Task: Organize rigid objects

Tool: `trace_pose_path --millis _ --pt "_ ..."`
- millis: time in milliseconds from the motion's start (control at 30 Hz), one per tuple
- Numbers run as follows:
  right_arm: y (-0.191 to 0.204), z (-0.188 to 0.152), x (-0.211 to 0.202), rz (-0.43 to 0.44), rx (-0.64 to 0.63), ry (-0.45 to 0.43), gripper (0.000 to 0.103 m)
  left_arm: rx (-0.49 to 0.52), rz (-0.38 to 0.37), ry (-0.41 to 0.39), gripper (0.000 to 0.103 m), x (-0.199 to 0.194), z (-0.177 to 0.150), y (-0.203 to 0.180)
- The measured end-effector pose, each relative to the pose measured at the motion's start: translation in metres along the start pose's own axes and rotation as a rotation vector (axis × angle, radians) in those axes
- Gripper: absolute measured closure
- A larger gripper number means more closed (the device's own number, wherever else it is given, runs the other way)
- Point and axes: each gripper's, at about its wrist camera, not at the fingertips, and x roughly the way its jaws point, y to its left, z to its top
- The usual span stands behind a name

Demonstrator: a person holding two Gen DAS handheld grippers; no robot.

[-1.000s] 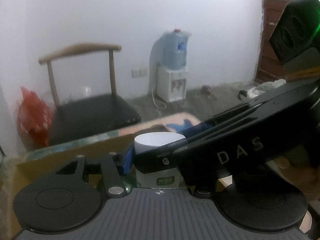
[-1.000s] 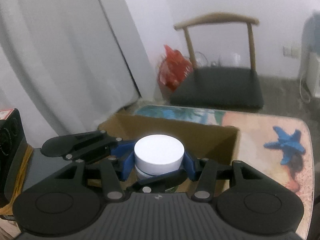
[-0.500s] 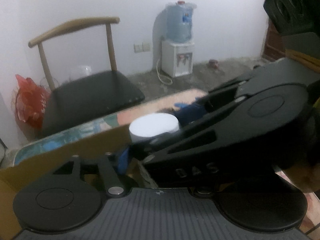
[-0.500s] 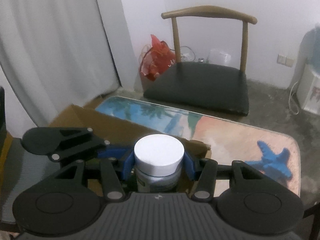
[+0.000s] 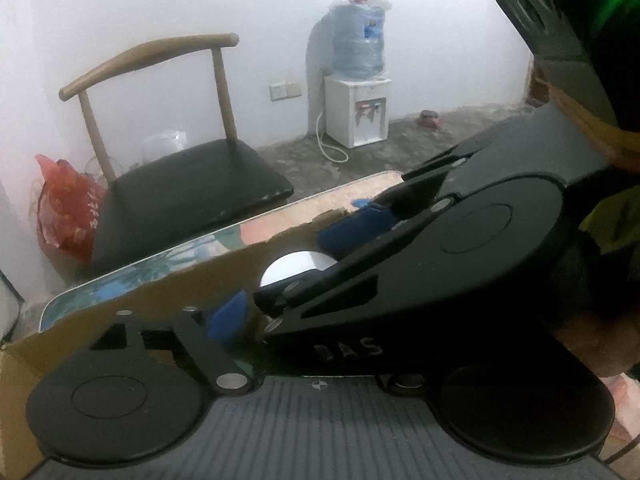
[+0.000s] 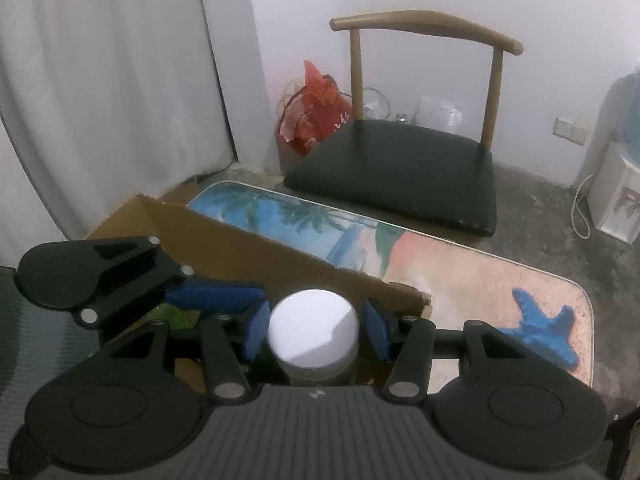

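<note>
A jar with a white lid stands low inside the brown cardboard box. My right gripper straddles the jar; its blue pads stand a little apart from the lid on both sides, so it is open. In the left wrist view the white lid shows past the box wall. My left gripper is near the jar; one blue pad shows, and the right gripper's black body hides the other side.
The box sits on a low table with a beach print and a blue starfish. A wooden chair with a black seat, a red bag, a white curtain and a water dispenser stand behind.
Both grippers carried the jar down into the box. The right gripper's pads, which clamped the lid before, now stand apart from it. The left gripper's view has dropped behind the box wall.
</note>
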Motion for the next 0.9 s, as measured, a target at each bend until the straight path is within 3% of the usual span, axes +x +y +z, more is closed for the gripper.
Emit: trace_pose_path --millis 100,300,400,500,667,767,900 --pt "-0.002 0.000 -0.011 0.017 0.029 -0.017 0.046 -0.010 0.004 -0.005 0.001 -0.009 0.002 0.002" --pt "-0.009 -0.006 -0.057 0.071 0.153 -0.096 0.041 -0.077 -0.024 -0.054 0.000 -0.054 -0.001 0.014" --pt "-0.011 -0.021 -0.096 0.142 0.238 -0.174 0.037 -0.127 -0.091 -0.105 0.000 -0.094 -0.013 0.029" --pt "-0.005 -0.046 -0.137 0.173 0.278 -0.261 0.031 -0.155 -0.115 -0.176 0.000 -0.138 -0.031 0.038" --pt "0.021 -0.101 -0.185 0.218 0.326 -0.371 0.026 -0.146 -0.076 -0.238 0.000 -0.196 -0.077 0.042" --pt "0.048 -0.131 -0.188 0.238 0.318 -0.385 0.023 -0.108 -0.072 -0.246 0.000 -0.209 -0.109 0.042" --pt "0.087 -0.165 -0.168 0.248 0.322 -0.353 0.023 -0.164 -0.014 -0.211 0.000 -0.205 -0.154 0.046"
